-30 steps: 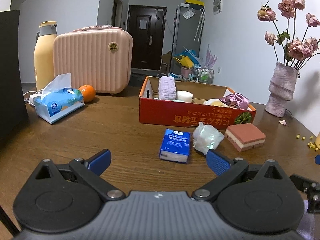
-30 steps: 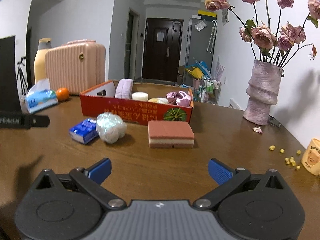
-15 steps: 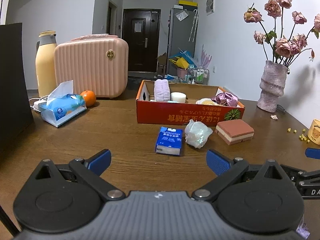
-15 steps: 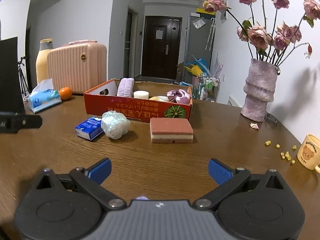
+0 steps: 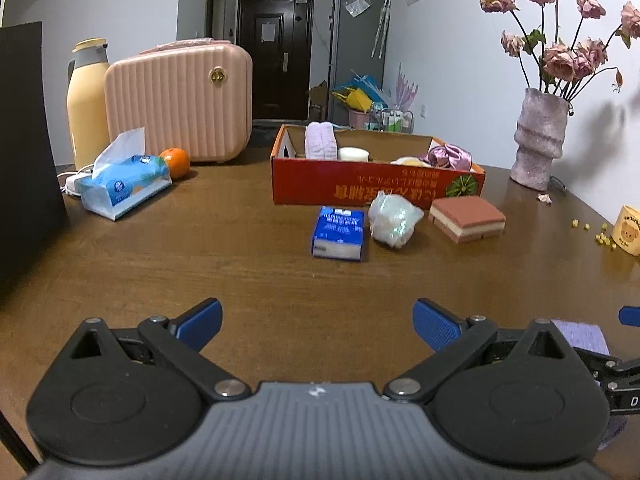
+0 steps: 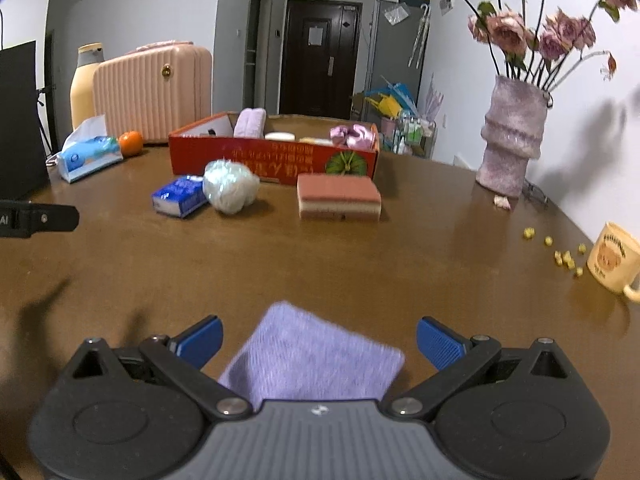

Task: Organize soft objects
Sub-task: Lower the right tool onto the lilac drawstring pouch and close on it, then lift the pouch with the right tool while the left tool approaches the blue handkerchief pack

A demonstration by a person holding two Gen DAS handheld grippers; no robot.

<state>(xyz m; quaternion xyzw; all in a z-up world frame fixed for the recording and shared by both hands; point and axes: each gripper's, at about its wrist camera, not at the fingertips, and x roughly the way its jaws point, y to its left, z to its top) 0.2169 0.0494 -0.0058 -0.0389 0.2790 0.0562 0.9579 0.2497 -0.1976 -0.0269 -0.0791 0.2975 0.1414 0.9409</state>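
**Purple cloth now in view between the right tongs**

Purple cloth newly visible at the near edge of the wooden table, lying flat between the spread blue fingers of the right gripper; absent from this view a second ago, only a sliver half a second ago. Not pinched: tongs wide open, pads apart from the fabric on both sides. Same cloth also seen from the left wrist view, far right, beside the right tool.

Left gripper likewise open, empty, over bare wood. Both views farther back from the red box than before.

Unmoved in front of the box: blue tissue pack, crinkled white bundle, pink-brown sponge. Yellow mug now fully in sight on the right.
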